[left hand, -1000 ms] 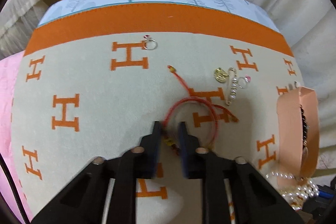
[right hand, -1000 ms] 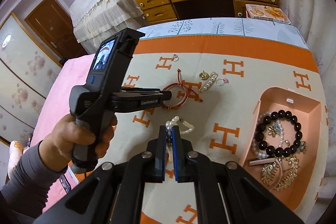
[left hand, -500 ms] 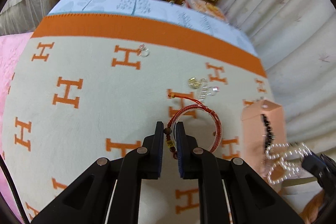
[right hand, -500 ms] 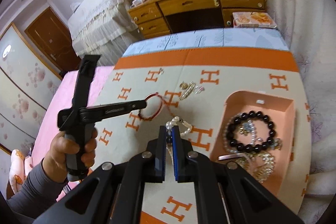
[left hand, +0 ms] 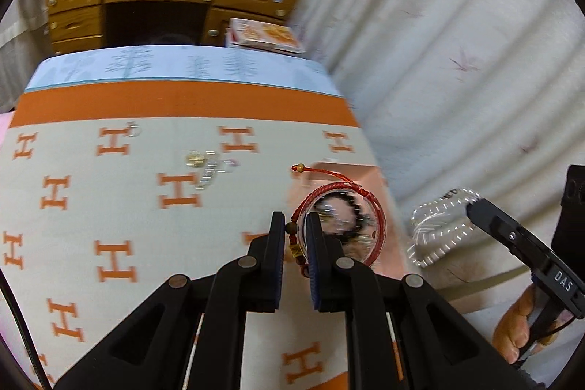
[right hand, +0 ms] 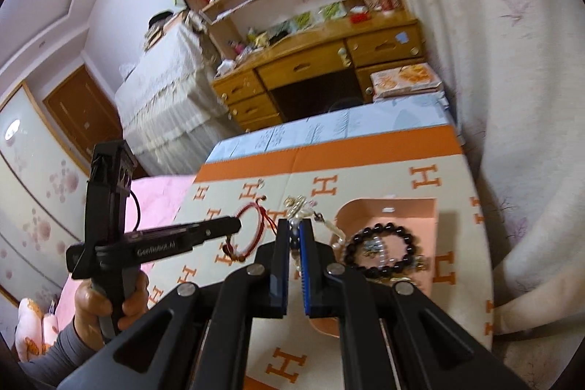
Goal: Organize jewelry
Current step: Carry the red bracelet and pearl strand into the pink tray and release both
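Above the patterned blanket (right hand: 369,203), both tools hang in the air with a piece each: the left gripper (left hand: 294,233) is pinching the knotted end of a red cord bracelet (left hand: 340,218), and the right gripper (right hand: 293,233) is pressed tight on a string of pearls (right hand: 338,232) that trails toward the pink tray (right hand: 424,218). Both pieces look very light and limp. The cord loop should keep its round shape but swing freely, so the knot by the beads seems the surest hold; the pearls are smooth and likely to slide, and a pinch between two beads looks safer than one on a bead. Already in the tray lies a black bead bracelet (right hand: 380,249) with some gold bits, which could snag whatever drops onto them. Still loose on the blanket are a gold charm (left hand: 194,159), a blurred pale piece beside it, and a small ring (left hand: 132,129) farther off, all well apart from the tray. Nothing stands between either gripper and the tray.
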The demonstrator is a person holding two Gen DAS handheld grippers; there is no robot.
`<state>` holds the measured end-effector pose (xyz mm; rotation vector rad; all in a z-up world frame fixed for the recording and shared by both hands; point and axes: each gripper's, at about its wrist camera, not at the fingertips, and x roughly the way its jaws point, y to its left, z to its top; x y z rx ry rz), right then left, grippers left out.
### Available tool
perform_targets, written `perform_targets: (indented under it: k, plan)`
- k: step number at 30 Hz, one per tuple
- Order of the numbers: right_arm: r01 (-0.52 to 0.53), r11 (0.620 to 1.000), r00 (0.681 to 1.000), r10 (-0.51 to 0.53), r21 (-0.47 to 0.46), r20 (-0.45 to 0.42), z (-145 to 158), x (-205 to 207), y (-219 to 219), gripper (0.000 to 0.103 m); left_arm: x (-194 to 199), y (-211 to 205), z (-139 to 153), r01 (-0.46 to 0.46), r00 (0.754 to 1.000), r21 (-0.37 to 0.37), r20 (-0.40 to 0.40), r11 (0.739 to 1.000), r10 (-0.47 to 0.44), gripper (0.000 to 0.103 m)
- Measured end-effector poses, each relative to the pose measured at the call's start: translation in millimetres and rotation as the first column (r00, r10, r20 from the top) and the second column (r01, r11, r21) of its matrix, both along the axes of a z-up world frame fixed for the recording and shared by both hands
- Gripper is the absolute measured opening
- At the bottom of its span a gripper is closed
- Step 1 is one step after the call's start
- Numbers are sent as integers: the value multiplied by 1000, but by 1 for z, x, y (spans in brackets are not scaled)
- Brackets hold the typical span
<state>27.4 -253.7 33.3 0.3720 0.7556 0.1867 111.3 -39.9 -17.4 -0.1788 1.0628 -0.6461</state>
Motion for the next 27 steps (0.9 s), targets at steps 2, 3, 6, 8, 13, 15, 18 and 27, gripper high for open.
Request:
perform_targets:
  k: [2,3,6,8,13,15,18,27]
  plan:
    - [22,1000,1000,-22,0,7,1,-5,-7,5,-3,-13,-1,24,1000,-7,-7,1000,-24,9]
    - [36,999,999,-36,-2,10,1,-8,-12,5,-4,-22,-1,41,999,-6,-12,999,-41,9]
    - [56,998,998,-56,-1,4,-3,-13,-21,5,-3,-44,-7,73,997,1,-25,997,-72,9]
    - [67,998,998,-67,1,-6,-8,-17,-28,5,-2,-56,-11,84,996,8,-33,996,-84,9]
    - [91,996,995,-90,19,-41,-24,-17,-42,5,7,-81,-28,99,994,44,-61,994,-96,9]
    - [92,995,994,-90,26,-56,-30,-16,-44,5,11,-86,-35,99,993,58,-74,993,-95,9]
    - [85,996,994,-83,33,-68,-36,-15,-44,5,16,-91,-47,104,990,75,-101,992,-96,9]
    - [71,997,994,-68,26,-82,-45,-8,-40,5,1,-89,-58,147,984,106,-115,983,-134,9]
